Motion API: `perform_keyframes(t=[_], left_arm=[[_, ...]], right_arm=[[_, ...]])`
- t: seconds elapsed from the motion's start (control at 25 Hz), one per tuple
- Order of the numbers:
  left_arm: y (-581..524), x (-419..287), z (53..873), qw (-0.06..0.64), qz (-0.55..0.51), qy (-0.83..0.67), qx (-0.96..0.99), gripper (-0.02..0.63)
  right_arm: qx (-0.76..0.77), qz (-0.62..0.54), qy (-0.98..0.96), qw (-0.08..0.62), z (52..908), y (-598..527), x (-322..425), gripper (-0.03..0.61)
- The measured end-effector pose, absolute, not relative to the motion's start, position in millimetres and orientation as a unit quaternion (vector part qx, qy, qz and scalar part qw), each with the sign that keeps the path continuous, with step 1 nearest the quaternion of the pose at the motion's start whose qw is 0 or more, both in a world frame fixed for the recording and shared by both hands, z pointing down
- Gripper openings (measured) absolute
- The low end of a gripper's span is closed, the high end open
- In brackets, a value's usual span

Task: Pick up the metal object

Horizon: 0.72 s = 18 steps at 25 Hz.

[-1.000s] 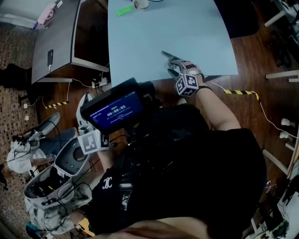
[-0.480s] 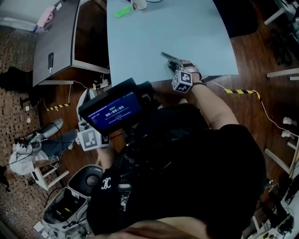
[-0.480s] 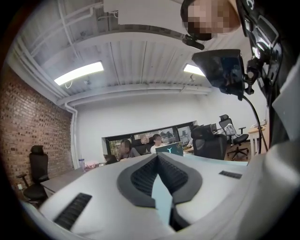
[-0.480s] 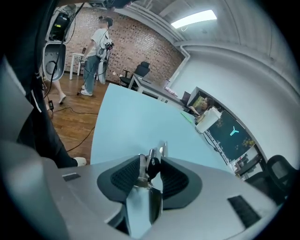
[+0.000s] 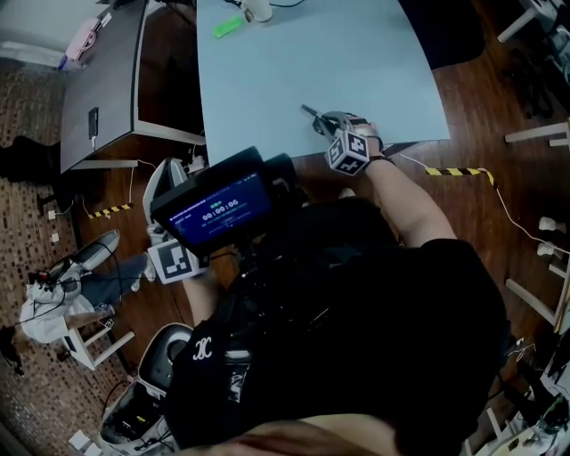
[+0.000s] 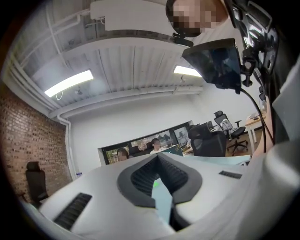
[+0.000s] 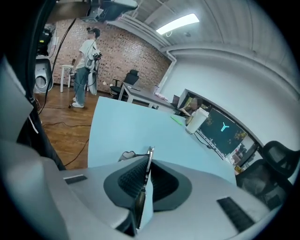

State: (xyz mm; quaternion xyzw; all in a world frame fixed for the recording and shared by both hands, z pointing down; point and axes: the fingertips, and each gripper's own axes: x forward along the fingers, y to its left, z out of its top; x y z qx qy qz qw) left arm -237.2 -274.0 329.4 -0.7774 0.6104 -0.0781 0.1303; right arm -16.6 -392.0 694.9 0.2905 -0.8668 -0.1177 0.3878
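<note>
The metal object (image 5: pixel 309 112) is a thin, flat, shiny strip at the near edge of the light blue table (image 5: pixel 294 53). My right gripper (image 5: pixel 325 125) is shut on it. In the right gripper view the strip (image 7: pixel 149 151) stands on edge, pinched between the dark ribbed pads (image 7: pixel 133 178), and its tip pokes out past my right gripper (image 7: pixel 148 158). My left gripper (image 5: pixel 162 185) hangs low at the left, off the table. In its own view my left gripper (image 6: pixel 157 155) is shut with nothing between its fingertips.
A green object (image 5: pixel 232 25) and a white cup (image 5: pixel 258 9) stand at the table's far end, near a monitor (image 7: pixel 225 131). A grey desk (image 5: pixel 102 80) with a phone (image 5: pixel 93 118) is at the left. A person (image 7: pixel 86 61) stands on the wooden floor.
My right gripper's jaws have gone from spread around the metal strip to shut on it, and the hand has shifted slightly left. The left gripper has barely moved.
</note>
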Motion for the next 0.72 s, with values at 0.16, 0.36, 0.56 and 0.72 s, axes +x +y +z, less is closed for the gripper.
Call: perform_keyframes(t=[0.16,0.36,0.56,0.72], left_arm=[[-279,-230,321,0.152,-0.080,0.604,-0.778,-0.003],[-285,-220,313,0.174,-0.081,0.595,-0.780,-0.003],[-290,-202,311,0.179,-0.082,0.590,-0.783,-0.003],[-289,-165,312,0.180,-0.077,0.590,-0.783,-0.003]], right_arm=[[0.324,-0.092,-0.874,0.351,678,-396,4,-0.008],[0.378,-0.058,-0.881,0.278,623,-401,17,-0.008],[0.415,-0.092,-0.882,0.203,554,-398,39,-0.008],[0.444,-0.125,-0.878,0.127,486,-384,83,-0.009]])
